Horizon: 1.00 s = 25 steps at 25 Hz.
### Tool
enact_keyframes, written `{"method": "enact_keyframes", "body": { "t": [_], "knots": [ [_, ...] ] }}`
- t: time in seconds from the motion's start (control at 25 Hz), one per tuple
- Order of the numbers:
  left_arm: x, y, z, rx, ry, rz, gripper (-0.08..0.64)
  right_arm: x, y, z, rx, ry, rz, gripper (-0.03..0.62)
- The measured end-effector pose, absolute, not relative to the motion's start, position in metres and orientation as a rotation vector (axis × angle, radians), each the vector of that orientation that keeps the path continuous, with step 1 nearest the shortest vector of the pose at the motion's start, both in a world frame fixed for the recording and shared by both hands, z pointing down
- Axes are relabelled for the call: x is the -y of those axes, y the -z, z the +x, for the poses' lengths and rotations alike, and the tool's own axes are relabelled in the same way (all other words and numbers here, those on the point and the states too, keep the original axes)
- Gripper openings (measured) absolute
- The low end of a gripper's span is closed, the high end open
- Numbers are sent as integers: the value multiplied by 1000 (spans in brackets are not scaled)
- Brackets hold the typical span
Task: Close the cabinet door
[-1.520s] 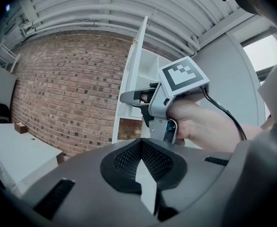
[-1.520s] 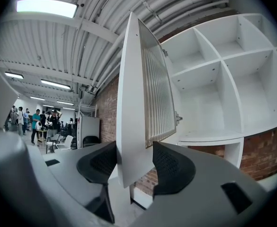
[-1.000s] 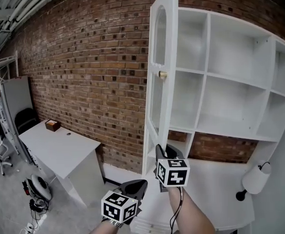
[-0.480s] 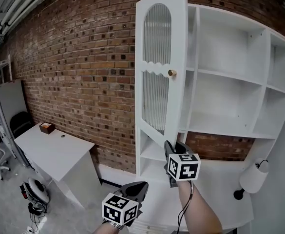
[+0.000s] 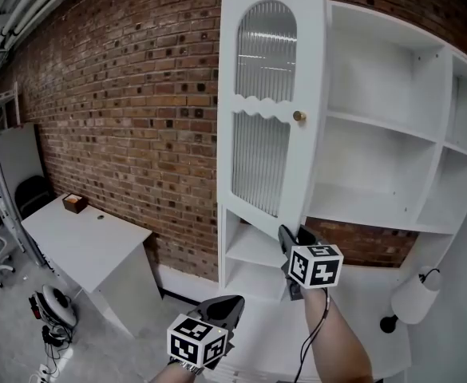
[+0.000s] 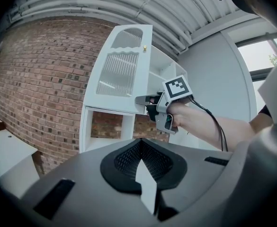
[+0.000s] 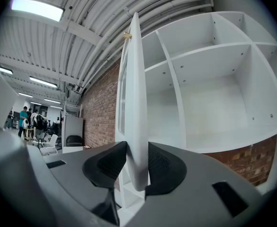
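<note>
Right tool [image 7: 137, 157] first: its jaws have just been easing apart, and the free edge of the cabinet door [image 5: 269, 110] fills the gap between them, one pad against each face. The grip sits low on that edge, well below the small brass knob [image 5: 298, 116]. The tool points level, with its marker cube facing the head camera.

Left tool [image 5: 223, 306] now: jaws drawn together with nothing in them. It hangs below and to the left of the cabinet door, clear of it.

On to the door itself: white, with an arched panel of ribbed glass. It is hinged at the left side of the white cabinet [image 5: 369, 78] and stands partway open, angled out across the left column. The shelves to the right of the door are fully in view and bare.

Left of the cabinet runs a brick wall [image 5: 137, 94]. Further left of the cabinet a white tabletop [image 5: 89, 234] stands against that wall, with a small brown box [image 5: 74, 203] at its far corner.
</note>
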<state>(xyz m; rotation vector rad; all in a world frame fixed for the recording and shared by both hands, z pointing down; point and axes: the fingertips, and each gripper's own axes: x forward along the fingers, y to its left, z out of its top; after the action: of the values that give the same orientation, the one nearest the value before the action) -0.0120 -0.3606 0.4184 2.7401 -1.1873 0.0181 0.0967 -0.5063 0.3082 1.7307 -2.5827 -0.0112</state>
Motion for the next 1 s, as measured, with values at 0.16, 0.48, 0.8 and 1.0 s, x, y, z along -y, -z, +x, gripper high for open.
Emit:
{"method": "enact_keyframes", "body": {
  "t": [0.16,0.48,0.8,1.0],
  "knots": [
    [369,-418,-3,1190,-13,2732,8,514,-308,104,2603,25,1691,137],
    [382,-420,17,1197,-24,2719,8,529,-305,117,2644,74,1615,144],
    [393,-421,30,1224,-27,2704,8,543,-304,133,2670,108,1569,175],
    [402,-422,38,1235,-28,2702,6,555,-304,145,2677,97,1581,232]
  ]
}}
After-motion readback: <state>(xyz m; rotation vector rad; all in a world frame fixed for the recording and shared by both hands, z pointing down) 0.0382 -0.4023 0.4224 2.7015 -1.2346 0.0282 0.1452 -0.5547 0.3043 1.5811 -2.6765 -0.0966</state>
